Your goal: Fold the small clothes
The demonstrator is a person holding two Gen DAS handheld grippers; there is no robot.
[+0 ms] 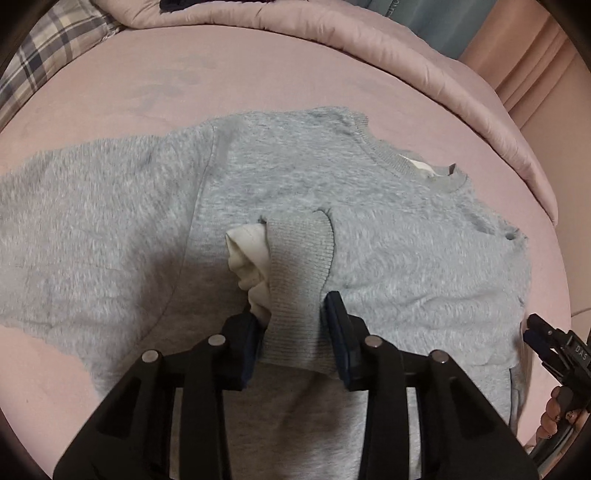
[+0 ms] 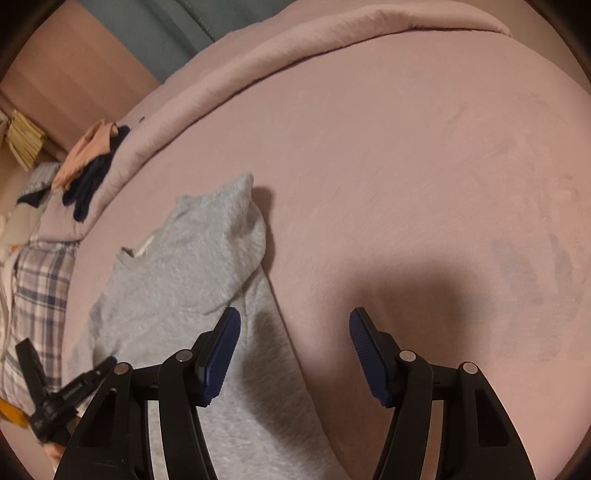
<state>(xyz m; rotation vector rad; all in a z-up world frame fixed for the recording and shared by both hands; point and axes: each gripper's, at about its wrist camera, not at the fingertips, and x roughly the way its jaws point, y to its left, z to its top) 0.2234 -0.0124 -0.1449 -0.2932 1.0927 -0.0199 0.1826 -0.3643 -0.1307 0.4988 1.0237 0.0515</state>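
Note:
A light grey fleece sweater [image 1: 369,221] lies spread flat on the pink bed sheet [image 1: 147,74], neck band toward the upper right. One sleeve is folded in over the body, and its ribbed cuff [image 1: 295,266] with a white inner lining [image 1: 247,258] stands up between the jaws of my left gripper [image 1: 291,306], which is shut on it. My right gripper [image 2: 294,314] hovers open over the sheet at the sweater's [image 2: 177,273] right edge, with nothing between its fingers. Its tips [image 1: 535,332] also show at the right rim of the left wrist view.
A rolled pink duvet [image 1: 332,29] runs along the far side of the bed. A plaid pillow [image 1: 55,55] lies at the far left. A heap of peach and dark clothes [image 2: 88,162] sits on the duvet. A person's fingers [image 1: 554,413] hold the right gripper's handle.

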